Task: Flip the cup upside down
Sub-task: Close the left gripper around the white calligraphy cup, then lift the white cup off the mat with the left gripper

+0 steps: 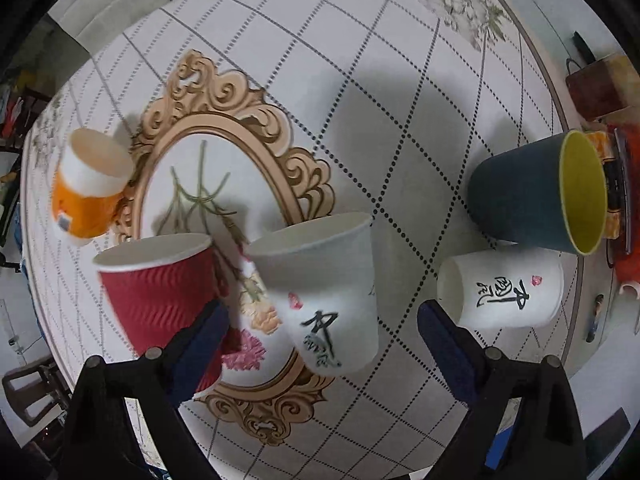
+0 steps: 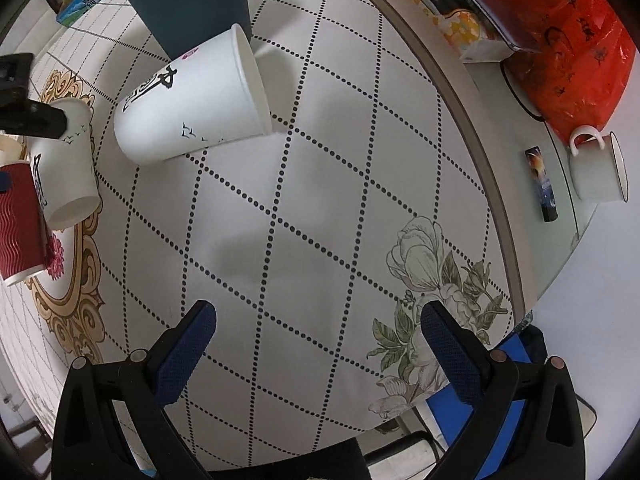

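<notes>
Left gripper (image 1: 320,344): its jaws are standing wide apart, holding nothing, hovering over the table (image 1: 400,80) with a white calligraphy cup (image 1: 328,292) sitting between the fingers.
White calligraphy cup: it is standing mouth up, tilted in the fisheye, at about 6 o'clock of the left wrist view; the right wrist view is showing it at 9 o'clock, partly behind a black gripper finger.
Red ribbed cup (image 1: 160,296): it is standing mouth up just beside the left finger, at 8 o'clock in the left view.
Second white cup (image 2: 192,100): it is appearing rim-down, base up, at 11 o'clock in the right view and at 4 o'clock in the left view.
Dark blue cup (image 1: 540,192): yellow inside, it is standing just beside the second white cup.
Orange cup (image 1: 88,188): only the left view is showing it, at 9 o'clock.
Right gripper (image 2: 318,348): its jaws are spread wide over bare patterned cloth, gripping nothing.
White mug (image 2: 596,168): only the right view is showing it clearly, at 3 o'clock, near a red plastic bag (image 2: 568,40).
</notes>
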`<state>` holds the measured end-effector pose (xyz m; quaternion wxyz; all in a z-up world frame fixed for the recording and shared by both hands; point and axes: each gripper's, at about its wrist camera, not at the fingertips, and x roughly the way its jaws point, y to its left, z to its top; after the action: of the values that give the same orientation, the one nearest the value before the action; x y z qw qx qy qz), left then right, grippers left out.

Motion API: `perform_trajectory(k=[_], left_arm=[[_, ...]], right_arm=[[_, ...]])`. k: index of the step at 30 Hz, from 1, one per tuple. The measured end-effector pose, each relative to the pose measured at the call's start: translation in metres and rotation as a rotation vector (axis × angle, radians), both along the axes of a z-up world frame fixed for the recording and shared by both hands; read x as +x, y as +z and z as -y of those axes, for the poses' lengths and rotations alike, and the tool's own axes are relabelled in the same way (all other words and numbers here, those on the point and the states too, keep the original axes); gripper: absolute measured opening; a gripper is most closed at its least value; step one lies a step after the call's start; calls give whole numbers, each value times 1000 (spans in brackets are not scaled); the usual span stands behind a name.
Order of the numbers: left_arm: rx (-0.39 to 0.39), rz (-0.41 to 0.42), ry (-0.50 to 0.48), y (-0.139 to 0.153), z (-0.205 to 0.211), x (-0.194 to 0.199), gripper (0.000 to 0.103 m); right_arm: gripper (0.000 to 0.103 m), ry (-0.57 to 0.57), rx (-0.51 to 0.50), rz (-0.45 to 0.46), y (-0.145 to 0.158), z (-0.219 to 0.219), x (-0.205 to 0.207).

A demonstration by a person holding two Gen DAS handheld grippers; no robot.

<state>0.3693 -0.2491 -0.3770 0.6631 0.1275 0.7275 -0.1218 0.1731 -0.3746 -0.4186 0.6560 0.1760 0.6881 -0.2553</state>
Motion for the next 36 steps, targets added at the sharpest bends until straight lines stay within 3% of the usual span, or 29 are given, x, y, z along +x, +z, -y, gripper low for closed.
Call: perform_trajectory(k=[5,8,14,18,25,28,29,36], left_arm=[[28,-24,-23,-19,7,3,95],[40,-42,-38,-30,12,5,85],[63,-49,-64,-44,25,8,84],[80,-61,-79,-55,28,12,62],[94,-44,-105,-72,36,20,60],[89,-38,-113,-68,33,10,60],[82,-37,-115,-53,33,5,60],[57,9,-152,-20,30,-15,60]], right_arm=[[103,2,-4,-3,-3,7,10],[103,1,-7,-5,-4,11,14],[103,1,-13,-5,-3,15,23],[103,4,-20,-8,0,13,24],[103,2,-29,-17,0,11,30],[103,9,-43,-18,1,10,31],[103,14,-49,-17,2,8,31],[103,33,-43,32,17,1,30]])
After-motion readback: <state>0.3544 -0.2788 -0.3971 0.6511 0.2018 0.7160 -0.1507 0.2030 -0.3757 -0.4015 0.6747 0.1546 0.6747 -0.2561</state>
